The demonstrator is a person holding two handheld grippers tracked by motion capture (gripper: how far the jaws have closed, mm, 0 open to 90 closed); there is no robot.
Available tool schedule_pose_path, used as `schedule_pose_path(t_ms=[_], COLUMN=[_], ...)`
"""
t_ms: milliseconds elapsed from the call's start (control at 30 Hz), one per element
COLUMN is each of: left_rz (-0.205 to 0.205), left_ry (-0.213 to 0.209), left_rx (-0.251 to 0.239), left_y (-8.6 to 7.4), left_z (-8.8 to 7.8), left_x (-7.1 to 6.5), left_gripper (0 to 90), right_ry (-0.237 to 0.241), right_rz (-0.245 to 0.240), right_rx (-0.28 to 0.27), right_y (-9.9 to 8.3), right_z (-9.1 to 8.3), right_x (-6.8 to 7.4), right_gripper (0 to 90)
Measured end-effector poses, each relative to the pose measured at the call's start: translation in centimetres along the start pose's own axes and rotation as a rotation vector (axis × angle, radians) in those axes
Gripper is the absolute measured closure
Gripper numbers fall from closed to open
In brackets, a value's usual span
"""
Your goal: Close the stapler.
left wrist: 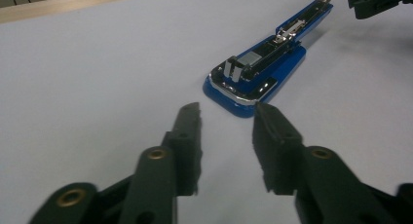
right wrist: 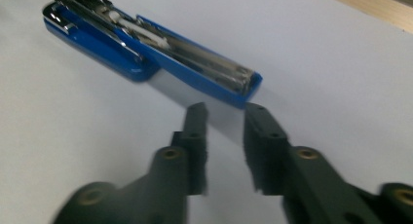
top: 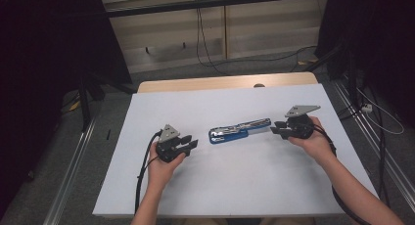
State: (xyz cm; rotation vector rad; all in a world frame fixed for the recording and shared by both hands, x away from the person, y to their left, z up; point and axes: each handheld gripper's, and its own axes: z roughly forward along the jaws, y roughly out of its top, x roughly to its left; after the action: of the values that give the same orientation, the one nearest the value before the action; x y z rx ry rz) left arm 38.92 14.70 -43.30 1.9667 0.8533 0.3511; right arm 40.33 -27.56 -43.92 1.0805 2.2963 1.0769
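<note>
We saw a blue, chrome-topped stapler (top: 239, 129), opened out flat, lying mid-way across the white tabletop (top: 215, 186). Our left gripper (top: 188, 146) sat at its 8 o'clock, our right gripper (top: 275, 130) at its 3 o'clock, both sets of fingers (left wrist: 187, 136) apart, gripping nothing.

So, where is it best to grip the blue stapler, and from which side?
Probably at the narrow end of the blue stapler, coming from the right with the right gripper. It lies opened flat, and that slim tip points between the jaws, which stand apart and hold nothing.
</note>
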Motion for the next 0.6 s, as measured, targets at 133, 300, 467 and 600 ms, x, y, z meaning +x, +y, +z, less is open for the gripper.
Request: schedule_pose_path(t_ms=[133, 300, 467, 600], left_rz=[0.000, 0.008, 0.017, 0.014], left_ry=[-0.007, -0.033, -0.037, -0.044], left_rx=[0.026, 0.061, 0.081, 0.094], left_y=[0.2, 0.5, 0.5, 0.7], left_z=[1.3, 3.0, 4.2, 4.8], left_x=[-0.1, -0.4, -0.6, -0.8], left_gripper=[81.2, 89.8, 90.0, 90.0], right_ry=[-0.017, -0.029, -0.015, -0.020], right_rz=[0.001, 0.009, 0.022, 0.031], right_rx=[0.029, 0.053, 0.047, 0.047], right_y=[-0.7, -1.1, -0.8, -0.5], right_z=[0.4, 1.4, 2.3, 2.7], right_x=[-0.2, -0.3, -0.5, -0.7], right_gripper=[83.4, 89.9, 90.0, 90.0])
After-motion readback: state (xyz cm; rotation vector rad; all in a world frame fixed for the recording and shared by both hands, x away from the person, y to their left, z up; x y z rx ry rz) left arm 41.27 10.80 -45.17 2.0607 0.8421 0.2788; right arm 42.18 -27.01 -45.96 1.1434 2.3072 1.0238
